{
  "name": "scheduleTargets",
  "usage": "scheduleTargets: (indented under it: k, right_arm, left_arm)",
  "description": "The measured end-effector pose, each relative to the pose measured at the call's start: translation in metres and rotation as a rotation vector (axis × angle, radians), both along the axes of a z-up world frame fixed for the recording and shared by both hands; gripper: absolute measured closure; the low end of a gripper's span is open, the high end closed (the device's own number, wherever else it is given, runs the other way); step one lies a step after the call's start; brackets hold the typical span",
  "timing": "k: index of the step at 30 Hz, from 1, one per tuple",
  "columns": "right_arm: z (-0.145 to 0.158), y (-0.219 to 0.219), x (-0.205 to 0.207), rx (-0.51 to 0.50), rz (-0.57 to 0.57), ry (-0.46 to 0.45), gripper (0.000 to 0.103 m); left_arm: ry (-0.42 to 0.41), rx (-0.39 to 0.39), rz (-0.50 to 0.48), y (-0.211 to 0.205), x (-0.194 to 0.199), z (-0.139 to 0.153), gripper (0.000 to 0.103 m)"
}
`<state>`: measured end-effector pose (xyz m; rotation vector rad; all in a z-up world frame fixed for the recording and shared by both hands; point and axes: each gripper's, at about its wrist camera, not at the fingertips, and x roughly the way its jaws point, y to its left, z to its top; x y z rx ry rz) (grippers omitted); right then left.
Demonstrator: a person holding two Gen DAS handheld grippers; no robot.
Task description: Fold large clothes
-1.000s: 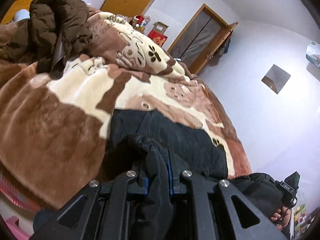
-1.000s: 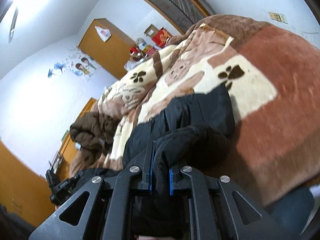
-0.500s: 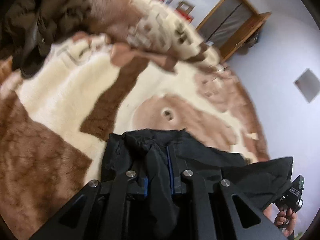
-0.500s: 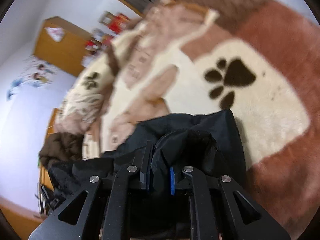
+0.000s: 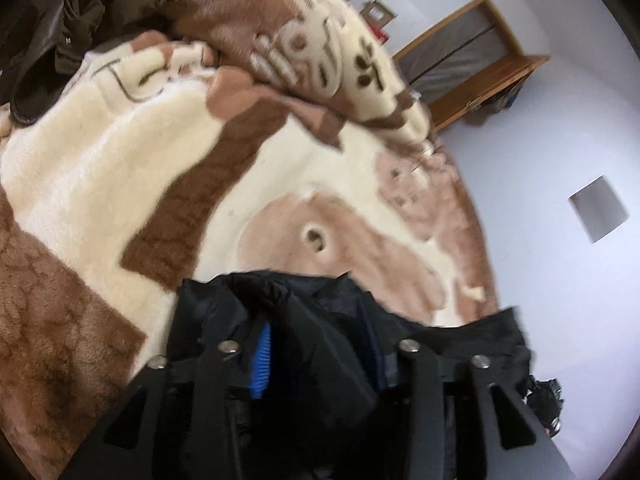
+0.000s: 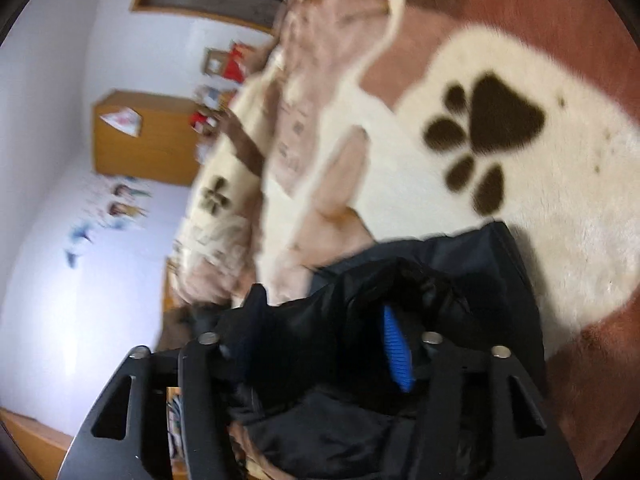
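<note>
A black padded garment (image 5: 320,320) lies bunched on the bed blanket (image 5: 100,184), right in front of both grippers. My left gripper (image 5: 320,356) has its jaws spread wide; one blue pad (image 5: 262,360) shows and black cloth lies loose between the fingers. In the right wrist view the same garment (image 6: 460,280) fills the lower middle. My right gripper (image 6: 320,360) is also open, a blue pad (image 6: 396,356) bare, with cloth slack in the gap. Both views are blurred.
A plush brown, cream and tan blanket with a paw print (image 6: 484,136) covers the bed. A brown padded jacket (image 5: 60,28) lies at the far left. A wooden door (image 5: 460,60), a wooden cabinet (image 6: 140,136) and white walls stand beyond.
Both grippers were shut on the black garment and carried it forward over the blanket. Now both have opened and the cloth lies loose between the jaws.
</note>
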<state>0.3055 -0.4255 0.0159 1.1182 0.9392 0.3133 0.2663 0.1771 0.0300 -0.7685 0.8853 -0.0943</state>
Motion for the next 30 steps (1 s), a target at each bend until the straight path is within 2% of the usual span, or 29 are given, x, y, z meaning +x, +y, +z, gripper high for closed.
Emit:
scheduleTargets:
  k: [5,8,11,15,18,20,22,24,26,27,30]
  right_arm:
    - [0.051,0.008,-0.022,-0.213,-0.046,-0.133,0.045]
    - [0.074,0.023,-0.033,-0.349,-0.032,-0.21,0.045]
    - [0.079,0.053,-0.039,-0.512,0.057,-0.254,0.045]
    - [0.055,0.105,-0.031,-0.697,0.205,-0.248,0.045]
    - [0.032,0.137,-0.021,-0.793,0.287,-0.243,0.045]
    - [0.018,0.152,-0.01,-0.864,0.311,-0.239,0.045]
    - [-0.002,0.158,0.004,-0.953,0.32,-0.219,0.045]
    - [-0.026,0.152,0.018,-0.979,0.319,-0.171,0.046]
    - [-0.048,0.139,0.029,-0.927,0.285,-0.112,0.046]
    - [-0.054,0.134,0.031,-0.912,0.266,-0.103,0.047]
    - [-0.069,0.133,0.034,-0.937,0.233,-0.088,0.047]
  left_arm:
    - [-0.06,-0.004,0.04,0.006,-0.016,0.032,0.052]
    - [-0.128,0.078,0.116,0.011,-0.028,0.052,0.046]
    - [-0.153,0.13,0.148,0.008,-0.033,0.065,0.045]
    - [-0.14,0.253,-0.041,-0.046,-0.019,0.056,0.045]
    - [-0.103,0.319,-0.191,-0.094,0.0,0.03,0.045]
    - [-0.068,0.364,-0.243,-0.115,0.014,0.012,0.045]
    - [-0.034,0.45,-0.244,-0.123,0.03,-0.009,0.045]
    - [-0.013,0.503,-0.213,-0.119,0.041,-0.03,0.045]
    - [-0.02,0.438,-0.182,-0.107,0.044,-0.045,0.045]
    - [-0.033,0.434,-0.172,-0.105,0.045,-0.05,0.045]
    - [-0.047,0.497,-0.173,-0.113,0.049,-0.065,0.045]
